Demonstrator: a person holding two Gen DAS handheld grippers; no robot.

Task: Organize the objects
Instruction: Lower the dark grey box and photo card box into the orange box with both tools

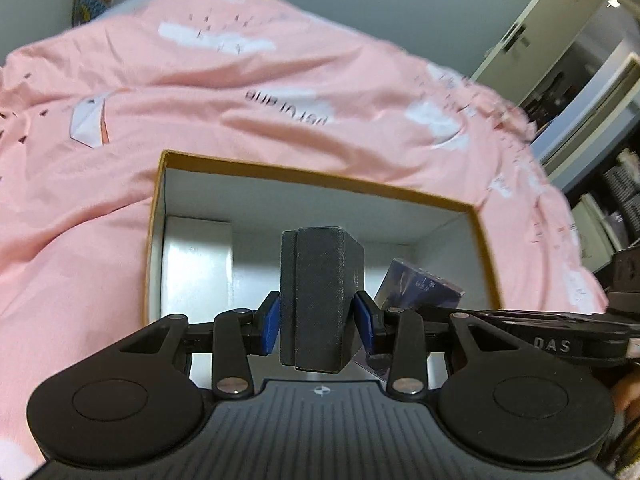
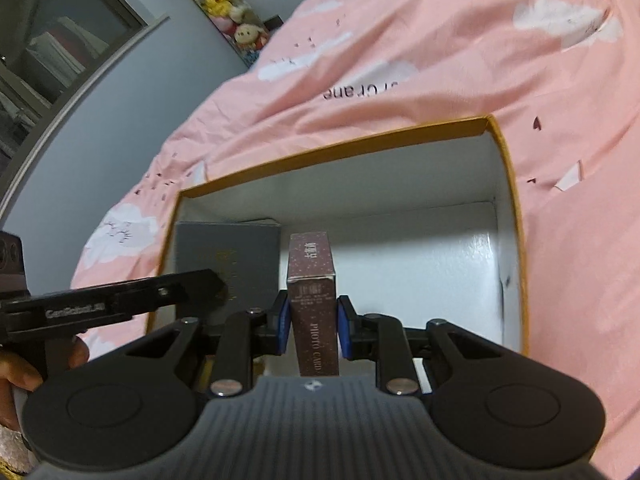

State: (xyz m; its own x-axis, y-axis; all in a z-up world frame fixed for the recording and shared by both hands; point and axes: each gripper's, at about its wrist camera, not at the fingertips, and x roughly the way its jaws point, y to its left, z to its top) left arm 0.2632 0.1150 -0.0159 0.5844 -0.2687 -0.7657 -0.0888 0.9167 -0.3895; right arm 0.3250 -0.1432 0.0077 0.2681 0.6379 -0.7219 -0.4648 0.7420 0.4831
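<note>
Pinching a dark grey case between blue pads of the left gripper, hovering over the open white box lying on the pink bedspread; right of the case, inside the box, a blue-purple card box showing.

Clamping an upright maroon photo-card box in the right gripper, over that same box; just left of it, the grey case and left gripper's body.
</note>
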